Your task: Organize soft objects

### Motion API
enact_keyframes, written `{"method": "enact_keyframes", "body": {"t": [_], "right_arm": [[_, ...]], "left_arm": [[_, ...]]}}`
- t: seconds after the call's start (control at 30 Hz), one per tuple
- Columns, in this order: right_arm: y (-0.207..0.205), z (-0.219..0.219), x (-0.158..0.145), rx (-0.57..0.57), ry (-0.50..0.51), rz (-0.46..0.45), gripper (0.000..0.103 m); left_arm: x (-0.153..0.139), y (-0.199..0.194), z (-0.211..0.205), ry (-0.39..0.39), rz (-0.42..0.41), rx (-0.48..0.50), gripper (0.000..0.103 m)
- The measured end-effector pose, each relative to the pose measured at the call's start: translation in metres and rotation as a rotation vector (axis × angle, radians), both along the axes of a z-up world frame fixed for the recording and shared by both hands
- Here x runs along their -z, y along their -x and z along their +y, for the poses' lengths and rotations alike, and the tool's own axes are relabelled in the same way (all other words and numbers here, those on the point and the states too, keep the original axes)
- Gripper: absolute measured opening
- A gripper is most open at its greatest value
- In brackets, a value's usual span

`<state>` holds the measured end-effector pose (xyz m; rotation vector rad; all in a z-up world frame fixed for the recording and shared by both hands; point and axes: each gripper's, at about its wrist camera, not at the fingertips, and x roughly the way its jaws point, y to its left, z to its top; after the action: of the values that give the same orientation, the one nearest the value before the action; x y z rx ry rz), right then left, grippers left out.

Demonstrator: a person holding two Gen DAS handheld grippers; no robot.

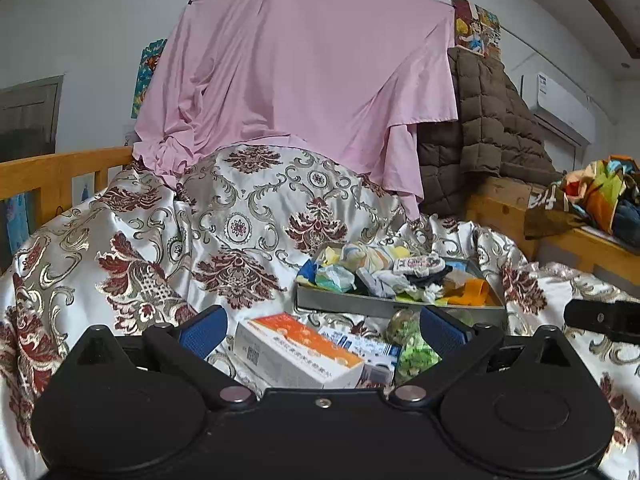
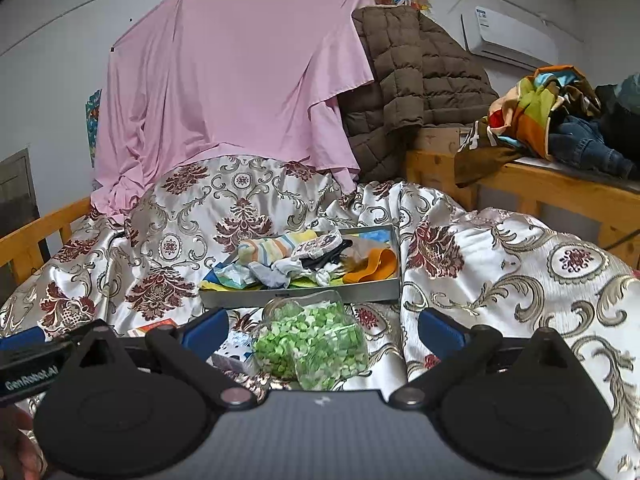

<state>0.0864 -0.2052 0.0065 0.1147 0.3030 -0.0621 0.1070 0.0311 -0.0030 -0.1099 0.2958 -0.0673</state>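
A grey metal tray (image 1: 372, 305) (image 2: 304, 295) sits on the patterned bedspread, filled with several crumpled socks and soft cloths (image 1: 384, 276) (image 2: 296, 264). A clear bag of green pieces (image 2: 312, 344) (image 1: 412, 352) lies in front of the tray. An orange-and-white box (image 1: 296, 350) and a blue-and-white box (image 1: 370, 350) lie beside the bag. My left gripper (image 1: 322, 330) is open and empty, with the boxes between its fingers. My right gripper (image 2: 322, 330) is open and empty, with the bag between its fingers.
The satin floral bedspread (image 1: 160, 248) is draped over a mound behind the tray. A pink sheet (image 1: 296, 76) and a brown quilted jacket (image 1: 484, 136) hang behind. A wooden ledge (image 2: 560, 184) at right holds piled clothes (image 2: 552, 116). A wooden rail (image 1: 60, 172) runs at left.
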Motion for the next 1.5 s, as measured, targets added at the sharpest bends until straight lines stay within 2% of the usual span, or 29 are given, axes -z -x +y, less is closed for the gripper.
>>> {"method": "enact_keyframes", "body": {"t": [0.13,0.4,0.7,1.3,1.5], "right_arm": [[0.008,0.005,0.005,0.007,0.024,-0.010,0.103],[0.013,0.001,0.014,0.017,0.003,-0.009,0.103],[0.022,-0.002,0.024,0.015,-0.027,-0.018,0.103],[0.027,0.003,0.046,0.004,-0.026,0.022,0.103],[0.029,0.005,0.048,-0.004,-0.032,-0.008,0.103]], "left_arm": [[0.006,0.008,-0.002,-0.010,0.004,-0.002,0.102],[0.016,0.020,-0.004,-0.030,0.015,-0.019,0.102],[0.018,0.032,-0.002,-0.020,0.024,-0.057,0.102],[0.030,0.048,-0.001,-0.025,0.041,-0.131,0.102],[0.031,0.050,-0.001,-0.024,0.042,-0.126,0.102]]}}
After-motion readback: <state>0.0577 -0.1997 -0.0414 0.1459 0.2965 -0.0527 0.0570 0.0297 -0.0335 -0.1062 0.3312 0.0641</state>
